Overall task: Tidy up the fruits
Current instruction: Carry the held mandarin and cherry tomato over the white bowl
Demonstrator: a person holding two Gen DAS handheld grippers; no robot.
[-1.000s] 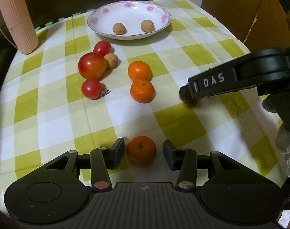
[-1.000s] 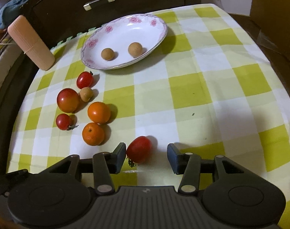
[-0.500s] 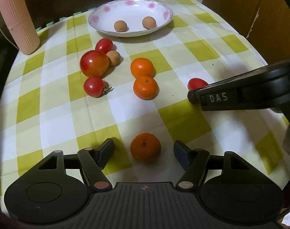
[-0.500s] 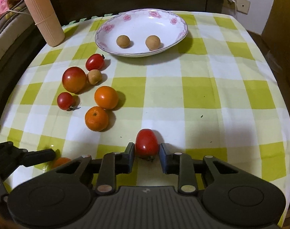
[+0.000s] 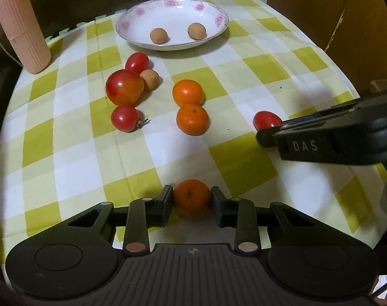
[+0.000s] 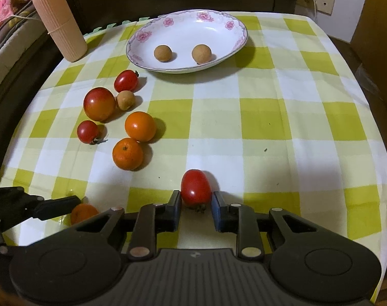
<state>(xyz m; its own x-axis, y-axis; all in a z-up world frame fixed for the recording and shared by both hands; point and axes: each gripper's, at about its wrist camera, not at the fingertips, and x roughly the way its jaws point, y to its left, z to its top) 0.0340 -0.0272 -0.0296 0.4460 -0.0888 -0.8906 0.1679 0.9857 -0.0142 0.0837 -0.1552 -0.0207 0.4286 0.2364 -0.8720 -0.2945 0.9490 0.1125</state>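
The left claw [image 5: 191, 199] held a small round orange mandarin [image 5: 191, 196] between its two black fingers, both pads pressed against the fruit's sides, low over the desk covered by a yellow-and-white checked cloth [image 5: 239, 158]. The right claw [image 6: 195, 201] was closed on an oval red tomato [image 6: 195, 188], gripping its lower half near the stem end, close to the near edge of the cloth.

Farther back, two more round orange mandarins [image 5: 192, 119] sat touching each other near the middle. To their left lay a large round red tomato [image 5: 124, 86], a small red cherry tomato with a dry stem [image 5: 125, 118] in front of it, another small red tomato [image 5: 137, 62] behind it, and a tan round longan [image 5: 149, 79] touching the large tomato.

At the far side stood a white shallow ceramic plate with pink flowers on its rim [image 6: 219, 23], holding two tan round longans [image 6: 163, 53] apart from each other. A ribbed pink cylindrical container [image 6: 59, 23] stood upright at the far left corner.
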